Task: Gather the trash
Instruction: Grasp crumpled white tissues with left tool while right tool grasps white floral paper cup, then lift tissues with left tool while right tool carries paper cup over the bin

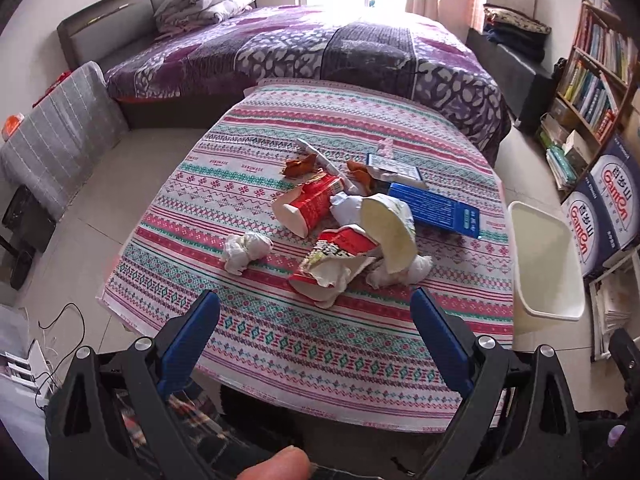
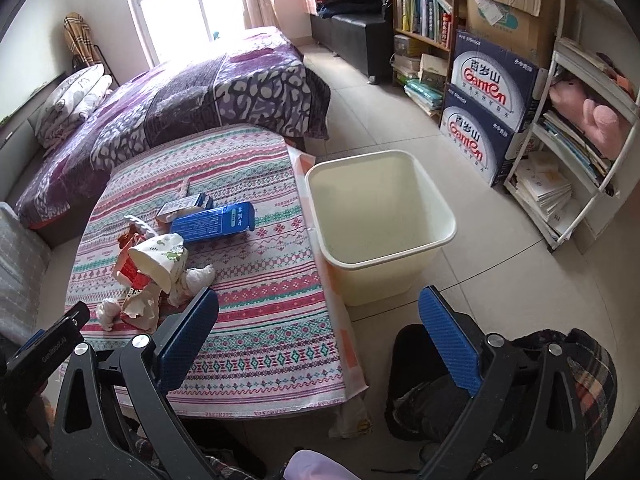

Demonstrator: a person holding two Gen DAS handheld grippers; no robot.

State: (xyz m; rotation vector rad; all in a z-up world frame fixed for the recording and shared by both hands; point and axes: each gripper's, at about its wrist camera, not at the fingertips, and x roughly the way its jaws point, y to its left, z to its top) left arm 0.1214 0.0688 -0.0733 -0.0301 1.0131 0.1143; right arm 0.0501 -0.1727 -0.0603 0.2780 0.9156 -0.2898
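Trash lies in a heap on the patterned tablecloth (image 1: 280,340): torn red paper cups (image 1: 316,204), a cream cup (image 1: 390,236), crumpled white tissues (image 1: 246,250), a blue box (image 1: 434,208), brown scraps (image 1: 298,166). The heap also shows in the right wrist view (image 2: 160,264), with the blue box (image 2: 214,222). A cream bin (image 2: 380,224) stands on the floor right of the table, seen in the left wrist view too (image 1: 546,264). My left gripper (image 1: 316,302) is open and empty, just short of the heap. My right gripper (image 2: 318,300) is open and empty, above the table edge near the bin.
A bed with a purple quilt (image 1: 320,52) stands behind the table. Bookshelves (image 2: 424,4), blue cartons (image 2: 488,96) and a white rack (image 2: 580,140) line the right side. A grey cushion (image 1: 60,136) sits left of the table. Cables (image 1: 60,328) lie on the floor.
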